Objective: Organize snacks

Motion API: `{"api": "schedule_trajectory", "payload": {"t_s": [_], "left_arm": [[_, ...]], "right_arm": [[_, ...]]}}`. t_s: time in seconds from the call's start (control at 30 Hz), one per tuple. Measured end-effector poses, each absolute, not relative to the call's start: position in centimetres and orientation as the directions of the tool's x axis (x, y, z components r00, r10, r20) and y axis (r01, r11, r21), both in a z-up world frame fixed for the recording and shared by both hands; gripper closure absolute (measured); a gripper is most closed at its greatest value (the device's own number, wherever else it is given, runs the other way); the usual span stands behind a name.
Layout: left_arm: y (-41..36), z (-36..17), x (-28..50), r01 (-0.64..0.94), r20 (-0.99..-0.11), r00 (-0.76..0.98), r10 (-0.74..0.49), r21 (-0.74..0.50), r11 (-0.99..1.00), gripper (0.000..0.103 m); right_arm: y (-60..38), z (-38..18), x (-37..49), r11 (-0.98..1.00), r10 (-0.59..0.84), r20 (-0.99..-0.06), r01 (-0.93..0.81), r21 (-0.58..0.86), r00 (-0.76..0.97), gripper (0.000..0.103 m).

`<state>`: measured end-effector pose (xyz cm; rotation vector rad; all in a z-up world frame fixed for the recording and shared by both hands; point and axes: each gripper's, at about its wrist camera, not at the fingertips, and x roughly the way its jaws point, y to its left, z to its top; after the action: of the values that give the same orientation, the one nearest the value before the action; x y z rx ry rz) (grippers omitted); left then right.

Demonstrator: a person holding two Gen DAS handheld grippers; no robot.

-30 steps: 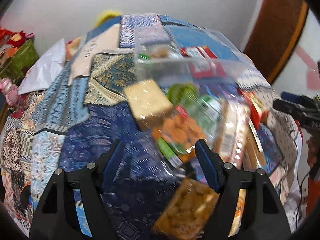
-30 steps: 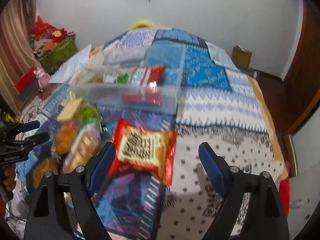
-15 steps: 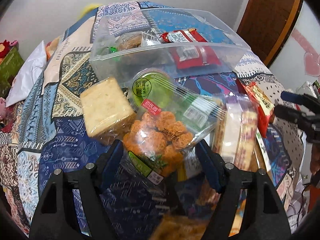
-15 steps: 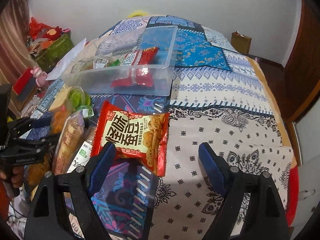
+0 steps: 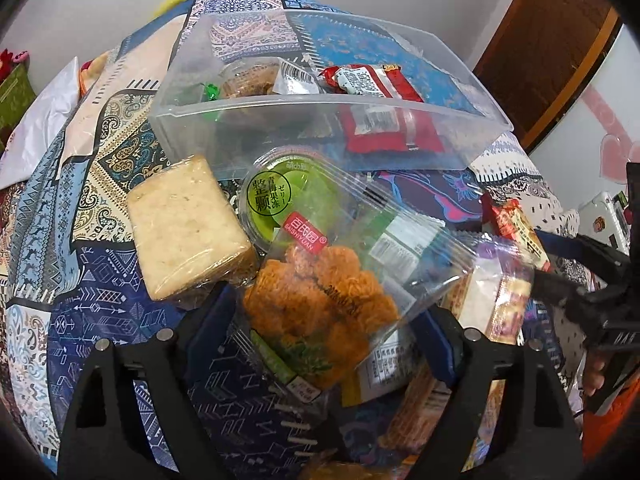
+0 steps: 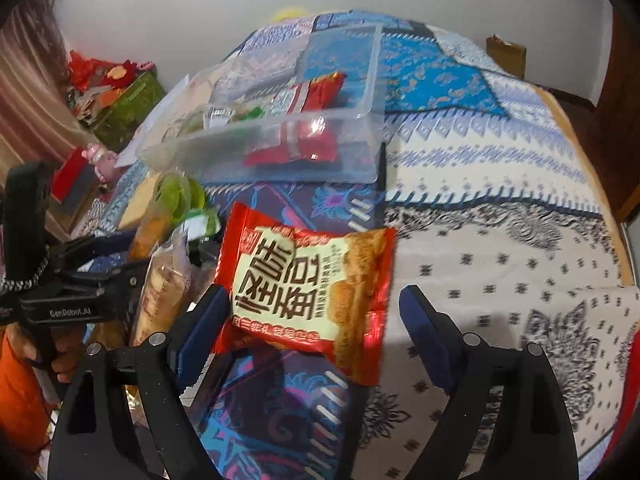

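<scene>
A clear plastic bin [image 5: 320, 120] [image 6: 280, 148] sits on the patterned bedspread and holds a red packet [image 5: 372, 80] and other snacks. In front of it lies a pile of snacks. My left gripper [image 5: 320, 320] is open around a clear bag of orange fried pieces [image 5: 320, 300]; the blue pads stand on either side of it. A green jelly cup [image 5: 280, 196] and a wrapped pale cake block [image 5: 184, 224] lie just beyond. My right gripper [image 6: 312, 320] is open around a red and yellow snack bag [image 6: 304, 280].
More wrapped biscuit packs [image 5: 492, 300] [image 6: 160, 288] lie at the pile's right side. The other gripper shows in each view [image 5: 592, 280] [image 6: 60, 276]. The bedspread [image 6: 500, 220] spreads to the right. A green box and toys [image 6: 120, 100] stand beyond the bed's left edge.
Both grippers have moved forward and down toward the snacks. The orange bag now lies between my left pads and the red and yellow bag between my right pads. Both stay open.
</scene>
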<state>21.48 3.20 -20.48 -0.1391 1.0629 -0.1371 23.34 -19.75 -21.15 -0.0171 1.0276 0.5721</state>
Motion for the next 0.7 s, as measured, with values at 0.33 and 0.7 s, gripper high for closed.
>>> {"api": "schedule_trajectory", "payload": {"t_s": [0.33, 0.7], "left_arm": [[3.4, -20.3, 20.3, 0.027, -0.841, 0.519, -0.155, -0.166, 0.986, 0.041], [3.6, -18.9, 17.6, 0.017, -0.821, 0.555, -0.134, -0.15, 0.989, 0.046]], "right_arm": [[-20.3, -21.4, 23.3, 0.838, 0.491, -0.783, -0.451, 0.306, 0.381, 0.028], [-19.6, -20.4, 22.3, 0.848, 0.456, -0.78, -0.475, 0.234, 0.429, 0.04]]}}
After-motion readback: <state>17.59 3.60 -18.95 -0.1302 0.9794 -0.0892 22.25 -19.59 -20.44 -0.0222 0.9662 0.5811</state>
